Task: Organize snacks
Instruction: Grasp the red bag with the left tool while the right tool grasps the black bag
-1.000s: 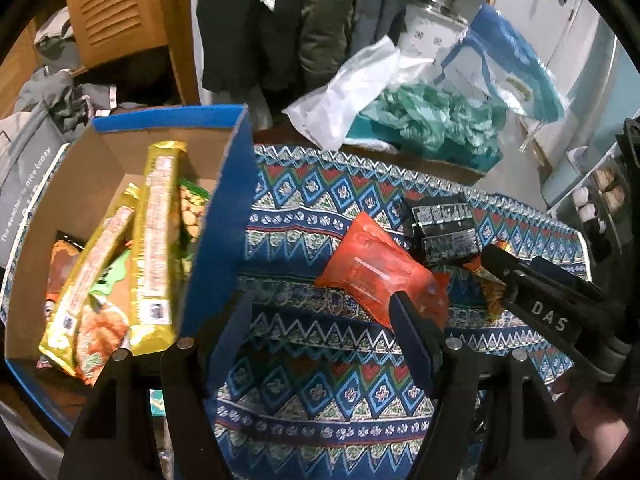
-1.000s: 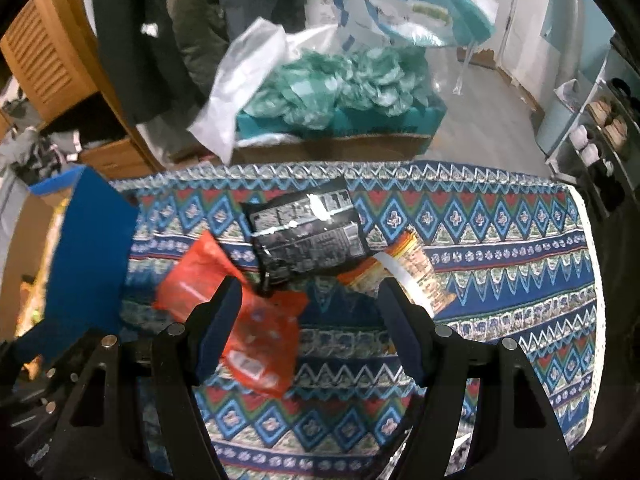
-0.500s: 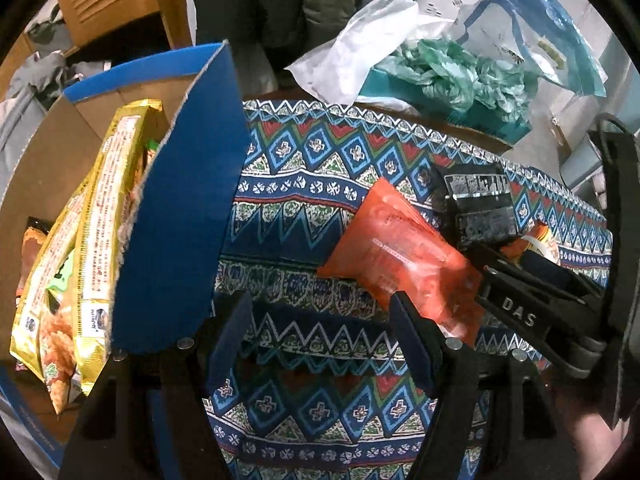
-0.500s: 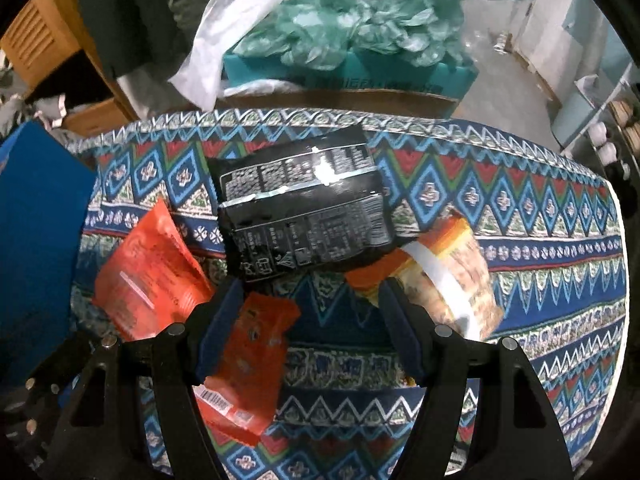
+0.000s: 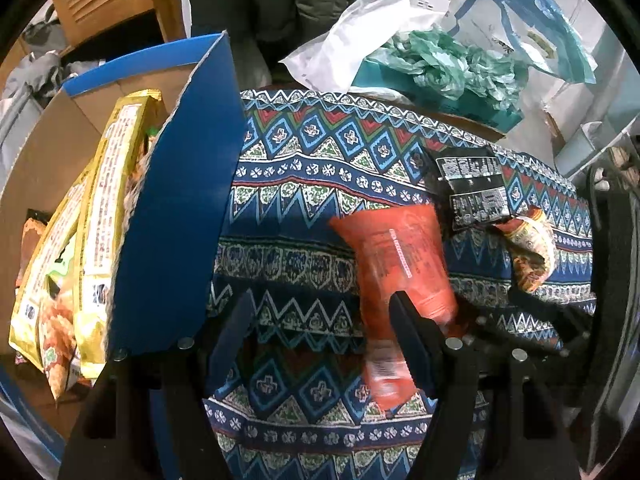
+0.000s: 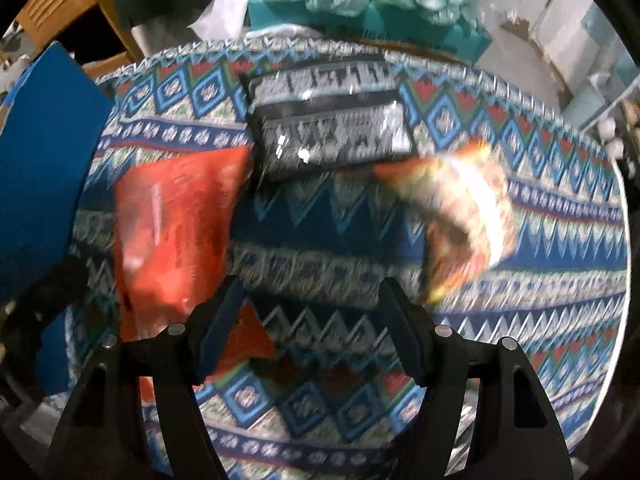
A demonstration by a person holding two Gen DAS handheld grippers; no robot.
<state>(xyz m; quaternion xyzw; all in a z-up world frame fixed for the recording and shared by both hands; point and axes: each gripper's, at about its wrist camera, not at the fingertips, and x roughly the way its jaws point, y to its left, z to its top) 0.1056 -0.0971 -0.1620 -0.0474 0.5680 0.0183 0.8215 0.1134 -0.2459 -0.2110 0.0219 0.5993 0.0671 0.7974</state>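
Only left view shows box [image 5: 180, 208] holding yellow packets [image 5: 108, 216].

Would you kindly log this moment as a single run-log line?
left claw: open, over orange packet | right claw: open, empty | black packet, patterned snack: on tablecloth | box: part-filled

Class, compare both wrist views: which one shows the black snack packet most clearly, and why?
The left wrist view is best: the black snack packet is small there but sharp, its white print distinct. The right wrist view shows it larger and nearer the centre, but motion blur smears the print.
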